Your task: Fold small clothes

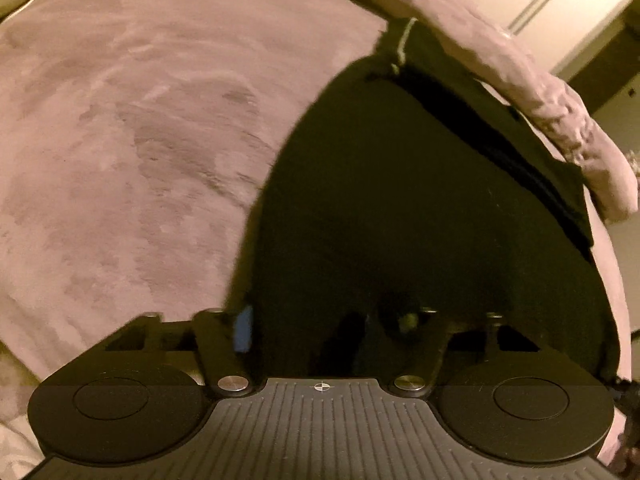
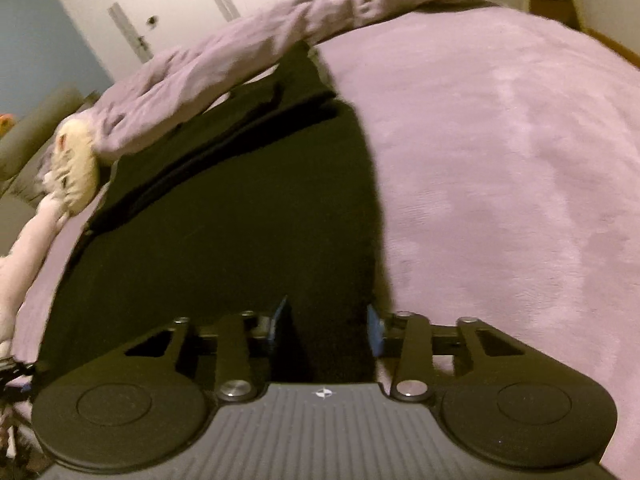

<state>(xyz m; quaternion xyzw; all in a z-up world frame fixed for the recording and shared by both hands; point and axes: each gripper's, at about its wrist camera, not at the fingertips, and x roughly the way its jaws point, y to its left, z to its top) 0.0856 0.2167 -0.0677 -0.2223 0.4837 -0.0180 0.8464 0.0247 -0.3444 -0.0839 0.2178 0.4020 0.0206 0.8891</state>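
Observation:
A black garment [image 1: 420, 200] lies spread flat on a pink plush blanket [image 1: 140, 140], with a white drawstring [image 1: 402, 46] at its far end. My left gripper [image 1: 320, 326] sits over the garment's near left corner; its blue left pad [image 1: 243, 330] shows at the cloth's edge and the other is lost in the dark fabric. In the right wrist view the same garment [image 2: 240, 220] fills the left half. My right gripper [image 2: 328, 324] is open, its blue pads [image 2: 374, 330] straddling the garment's near right edge.
A rumpled pink duvet [image 1: 520, 80] lies along the garment's far side; it also shows in the right wrist view [image 2: 240, 52]. A pale plush toy [image 2: 76, 164] lies at the bed's left edge. White wardrobe doors [image 2: 168, 4] stand behind.

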